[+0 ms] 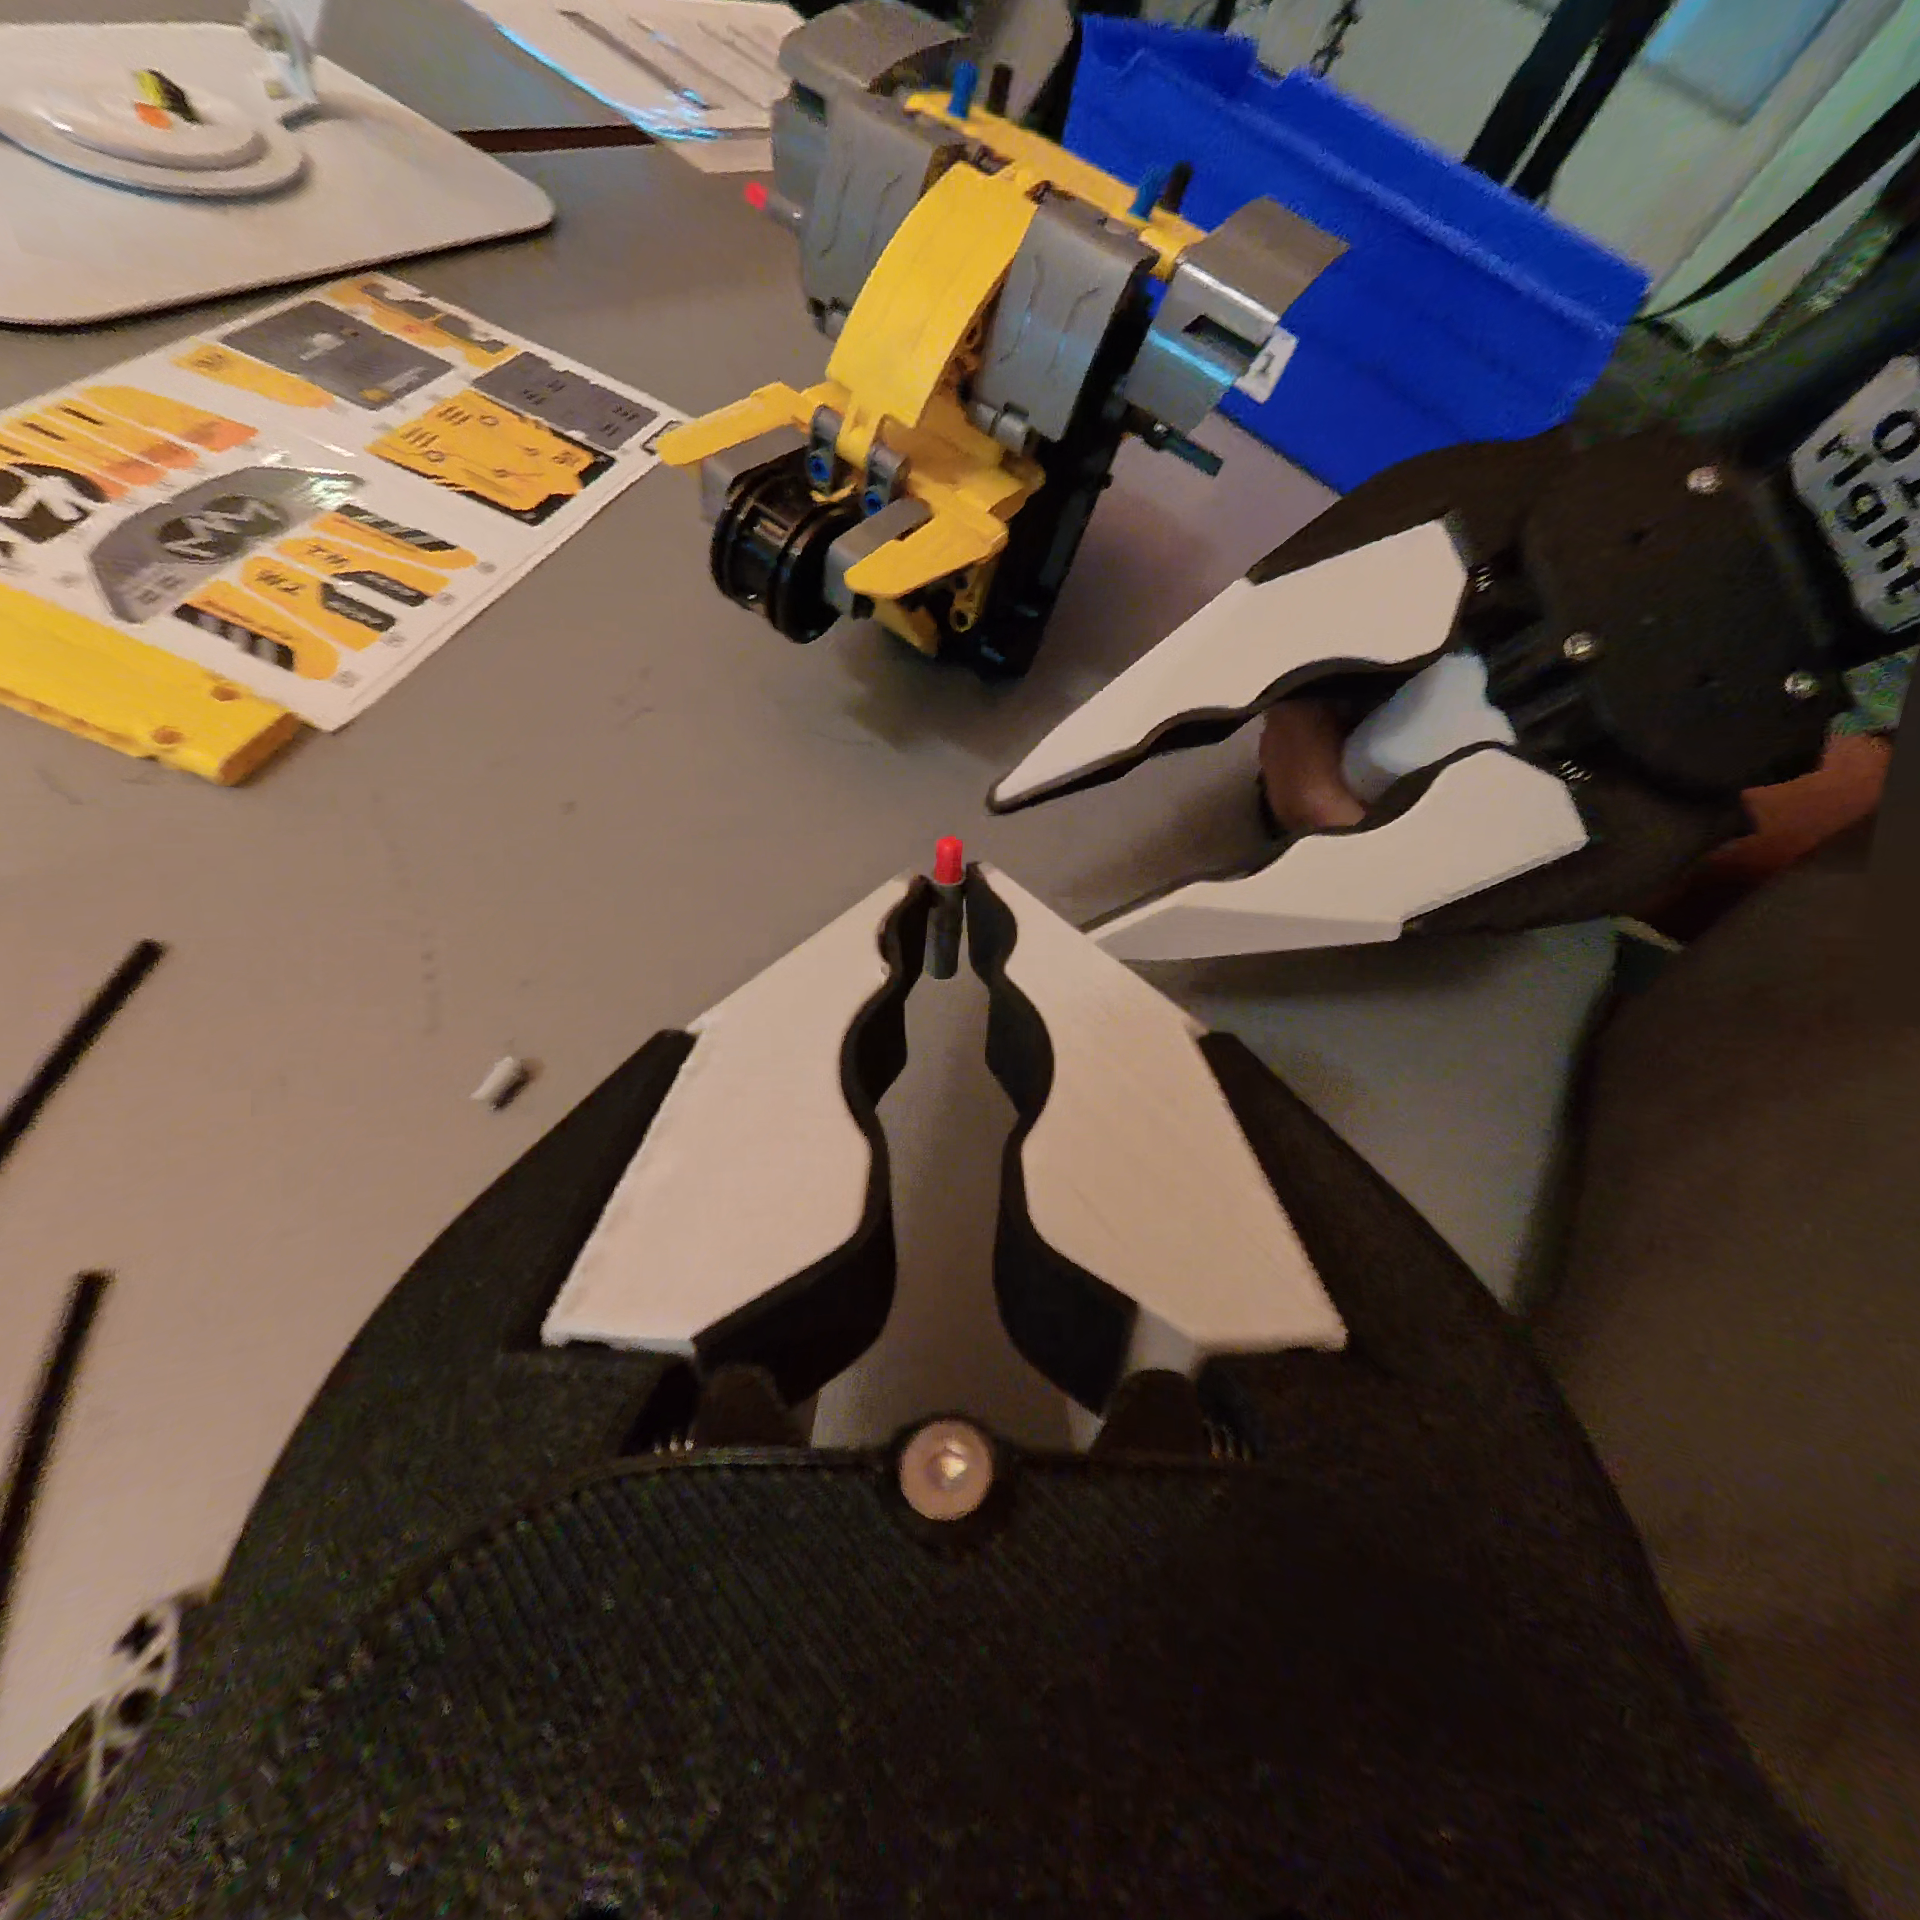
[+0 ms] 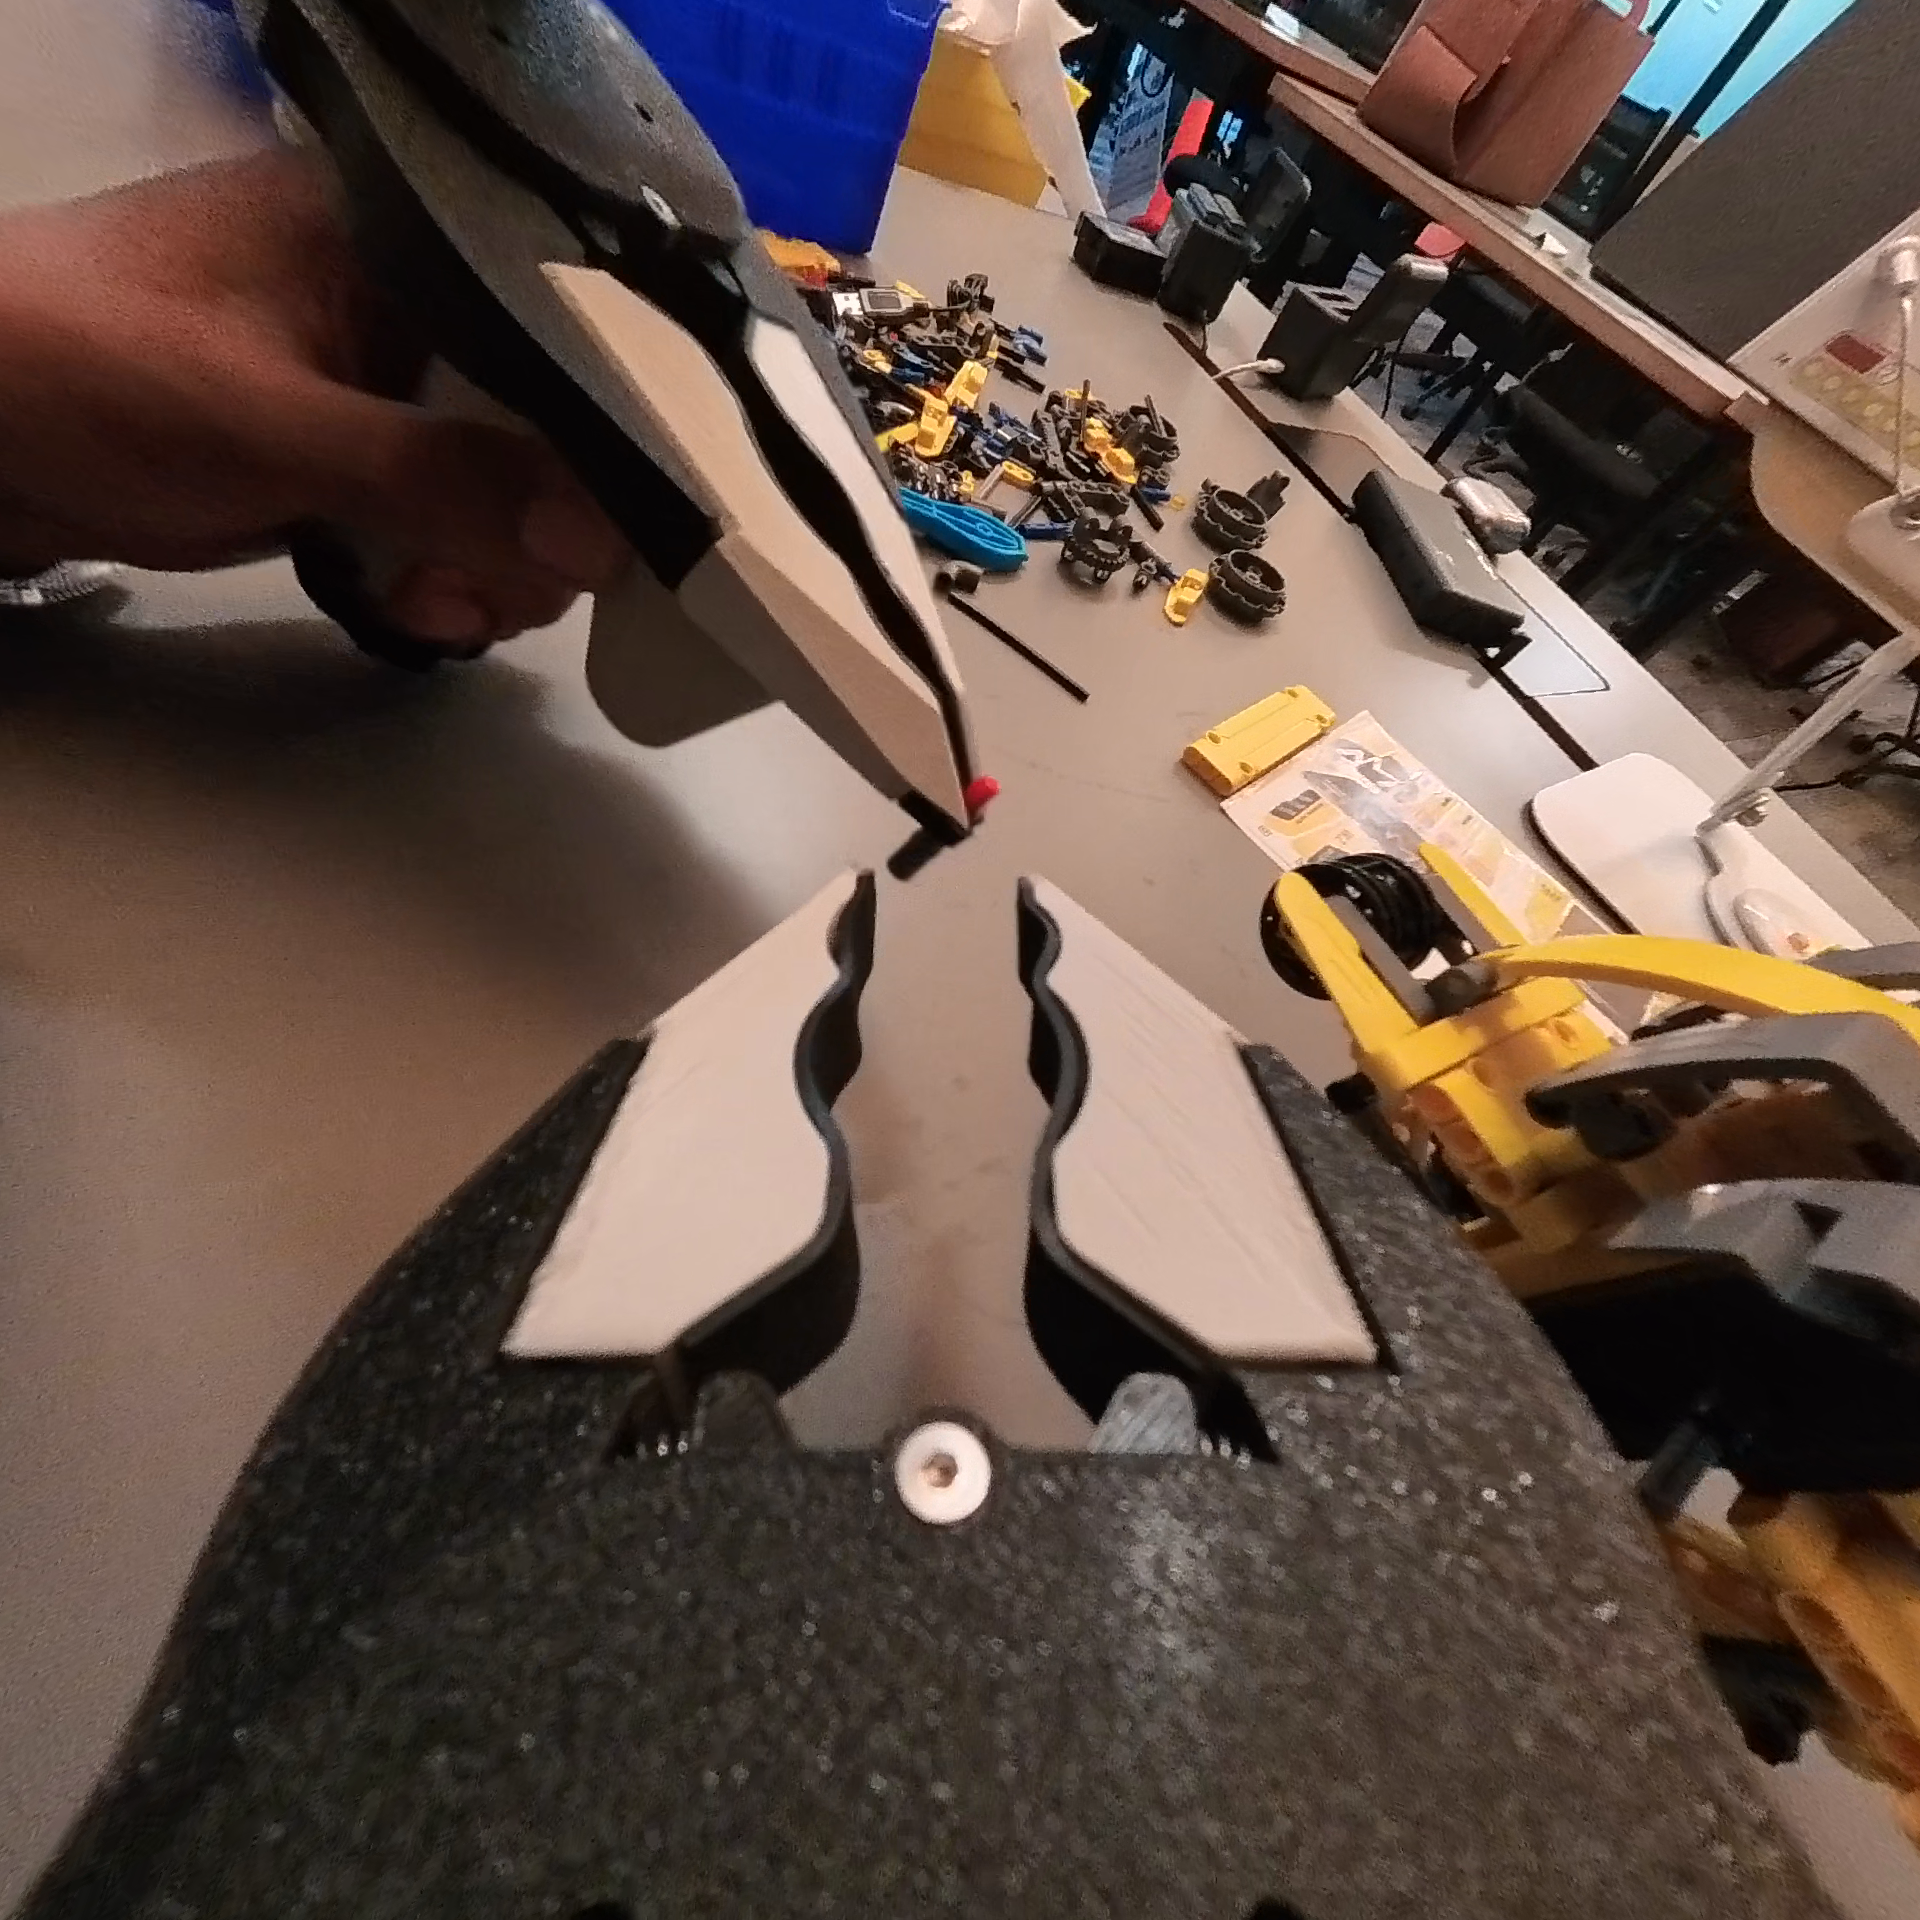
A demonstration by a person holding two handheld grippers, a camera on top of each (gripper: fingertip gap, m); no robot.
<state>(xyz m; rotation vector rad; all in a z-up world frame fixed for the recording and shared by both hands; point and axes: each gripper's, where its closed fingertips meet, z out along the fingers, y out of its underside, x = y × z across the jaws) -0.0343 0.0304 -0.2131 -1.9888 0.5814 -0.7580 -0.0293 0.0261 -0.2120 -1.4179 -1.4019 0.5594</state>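
My left gripper [image 1: 947,883] is shut on a small black pin with a red tip [image 1: 945,914], held upright above the grey table [image 1: 623,831]. The pin also shows in the right wrist view [image 2: 940,826], pinched at the left gripper's fingertips [image 2: 951,810]. My right gripper [image 2: 945,894] is open and empty, its tips just short of the pin; in the left wrist view it [image 1: 1049,873] comes in from the right. A yellow and grey brick-built vehicle model [image 1: 966,395] stands behind, and shows at the right of the right wrist view [image 2: 1558,1122].
A sticker sheet [image 1: 312,488] and a yellow panel [image 1: 125,696] lie at the left. A blue bin [image 1: 1382,281] stands behind the model. A pile of loose bricks [image 2: 1039,436], black wheels [image 2: 1236,551], a black axle [image 2: 1018,644] and a white tray [image 2: 1652,852] lie farther off. About 15 cm separates my left fingertips from the black axle [image 2: 1018,644].
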